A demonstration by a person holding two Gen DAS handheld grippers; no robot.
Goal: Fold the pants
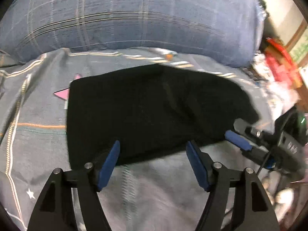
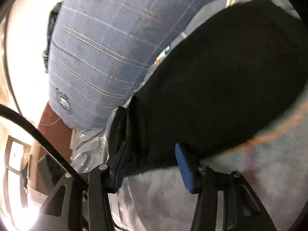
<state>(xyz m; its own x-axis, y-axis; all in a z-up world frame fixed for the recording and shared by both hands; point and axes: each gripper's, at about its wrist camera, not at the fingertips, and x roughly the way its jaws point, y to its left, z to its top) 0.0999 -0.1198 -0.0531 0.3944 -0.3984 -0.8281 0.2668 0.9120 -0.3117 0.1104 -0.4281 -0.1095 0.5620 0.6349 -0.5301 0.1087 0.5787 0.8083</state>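
Note:
The black pants (image 1: 154, 111) lie folded into a flat block on the grey patterned bedsheet (image 1: 38, 134). My left gripper (image 1: 153, 146) is open, its blue pads (image 1: 109, 163) spread over the near edge of the pants, nothing between them. My right gripper (image 1: 236, 137) shows in the left wrist view at the right end of the pants. In the right wrist view the right gripper (image 2: 152, 146) is open, its jaws on either side of a corner of the pants (image 2: 221, 77); the cloth lies between the pads without being pinched.
A big blue plaid pillow (image 1: 134, 19) lies behind the pants, also in the right wrist view (image 2: 96, 48). Red and white clutter (image 1: 279, 65) sits beyond the bed's right edge. A bright window (image 2: 19, 38) and a black cable (image 2: 28, 123) are at the left.

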